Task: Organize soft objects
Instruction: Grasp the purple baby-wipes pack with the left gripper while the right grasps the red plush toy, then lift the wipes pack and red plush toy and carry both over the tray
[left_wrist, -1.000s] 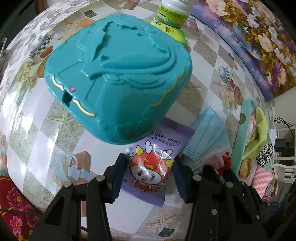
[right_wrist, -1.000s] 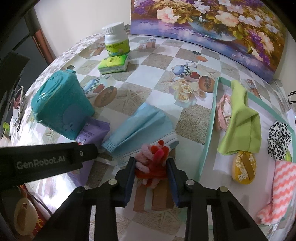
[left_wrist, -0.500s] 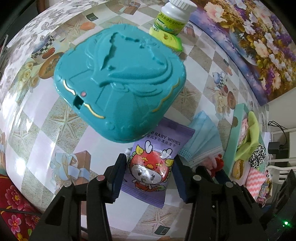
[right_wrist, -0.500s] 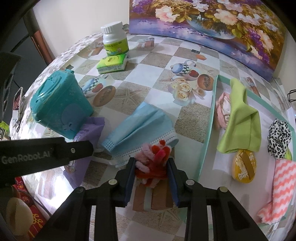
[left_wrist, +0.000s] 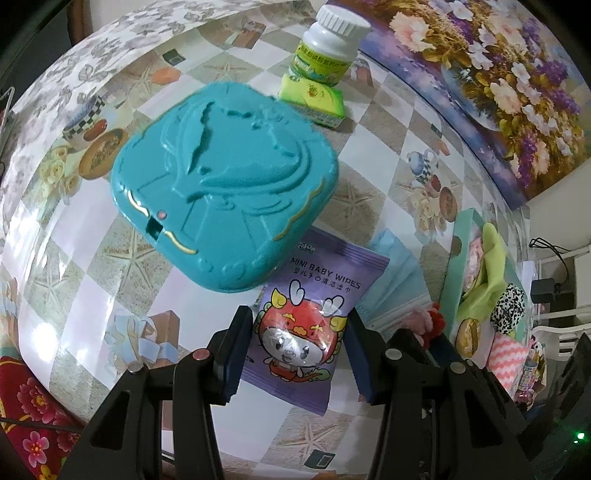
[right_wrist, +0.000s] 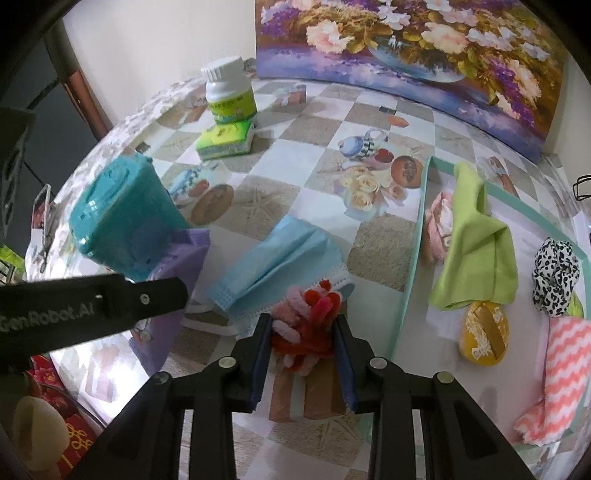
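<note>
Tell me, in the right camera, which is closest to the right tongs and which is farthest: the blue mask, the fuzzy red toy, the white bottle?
1. Fuzzy red toy: right between the right tongs.
2. Blue mask: just beyond the toy, a bit left.
3. White bottle: far back, left, near the wall.

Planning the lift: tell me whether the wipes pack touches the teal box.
Touching. The left wrist view shows the wipes pack with its top edge tucked under the teal box, no gap.
</note>
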